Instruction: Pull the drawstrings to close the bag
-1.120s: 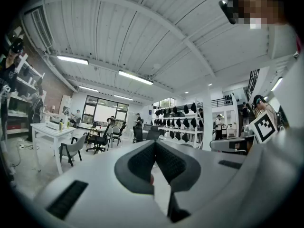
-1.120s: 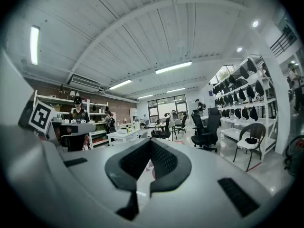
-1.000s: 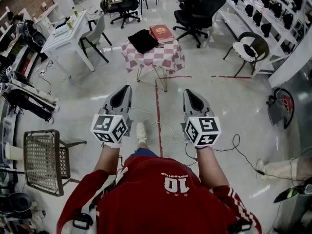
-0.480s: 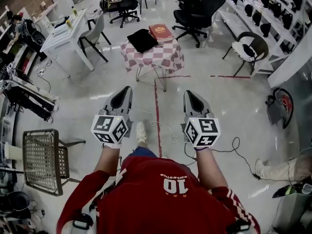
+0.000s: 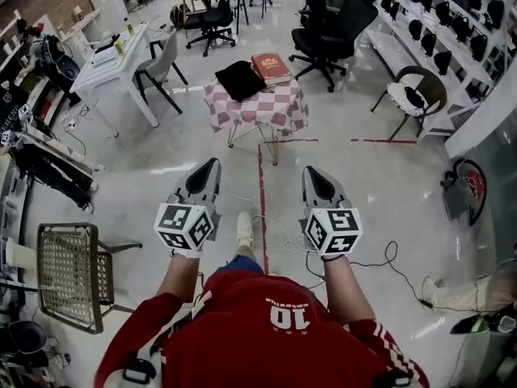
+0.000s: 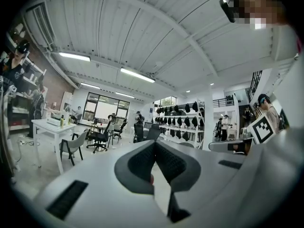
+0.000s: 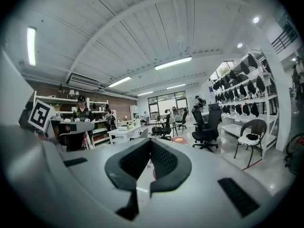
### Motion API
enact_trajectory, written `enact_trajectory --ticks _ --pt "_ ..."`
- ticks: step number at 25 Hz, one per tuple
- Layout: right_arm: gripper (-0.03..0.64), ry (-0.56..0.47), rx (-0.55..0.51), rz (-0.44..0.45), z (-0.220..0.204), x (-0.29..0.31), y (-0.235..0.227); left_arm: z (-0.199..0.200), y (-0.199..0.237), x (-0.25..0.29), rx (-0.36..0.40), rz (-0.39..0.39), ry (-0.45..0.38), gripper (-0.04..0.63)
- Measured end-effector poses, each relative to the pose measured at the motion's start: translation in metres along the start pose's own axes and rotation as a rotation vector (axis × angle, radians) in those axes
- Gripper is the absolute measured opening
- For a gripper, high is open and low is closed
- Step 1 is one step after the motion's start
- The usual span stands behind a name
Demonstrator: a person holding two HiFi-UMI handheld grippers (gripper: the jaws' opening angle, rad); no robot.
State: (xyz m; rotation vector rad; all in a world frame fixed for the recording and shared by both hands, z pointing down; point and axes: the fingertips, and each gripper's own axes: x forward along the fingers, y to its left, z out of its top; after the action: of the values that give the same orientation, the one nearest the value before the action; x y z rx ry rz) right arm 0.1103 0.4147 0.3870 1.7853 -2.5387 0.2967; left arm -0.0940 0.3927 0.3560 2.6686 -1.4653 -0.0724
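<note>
A black drawstring bag (image 5: 238, 80) lies on a small table with a red-and-white checked cloth (image 5: 266, 110), beside a red book (image 5: 271, 67). The table stands some way ahead of me across the floor. My left gripper (image 5: 212, 163) and right gripper (image 5: 310, 171) are held side by side at waist height, pointing toward the table and well short of it. Both are shut with nothing between the pads. In the left gripper view the left gripper (image 6: 154, 142) has its jaws closed together, and the right gripper view shows the right gripper (image 7: 150, 140) the same way.
A red tape line (image 5: 262, 194) and loose cables (image 5: 283, 225) run across the floor between me and the table. A wire-mesh chair (image 5: 69, 273) stands at my left, with a white desk (image 5: 121, 59) further off. Black office chairs (image 5: 327, 27) and shelves stand beyond and to the right.
The head view has shifted a little, so the table and both grippers sit slightly lower in the picture. The grippers stay shut and side by side.
</note>
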Motion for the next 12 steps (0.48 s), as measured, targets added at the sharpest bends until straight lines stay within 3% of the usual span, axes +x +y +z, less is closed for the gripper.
enact_trajectory --ticks 12 --pt "0.014 0.034 0.046 0.015 0.005 0.077 -0.029 -0.006 0.054 0.069 -0.013 0.020 0.028 0.006"
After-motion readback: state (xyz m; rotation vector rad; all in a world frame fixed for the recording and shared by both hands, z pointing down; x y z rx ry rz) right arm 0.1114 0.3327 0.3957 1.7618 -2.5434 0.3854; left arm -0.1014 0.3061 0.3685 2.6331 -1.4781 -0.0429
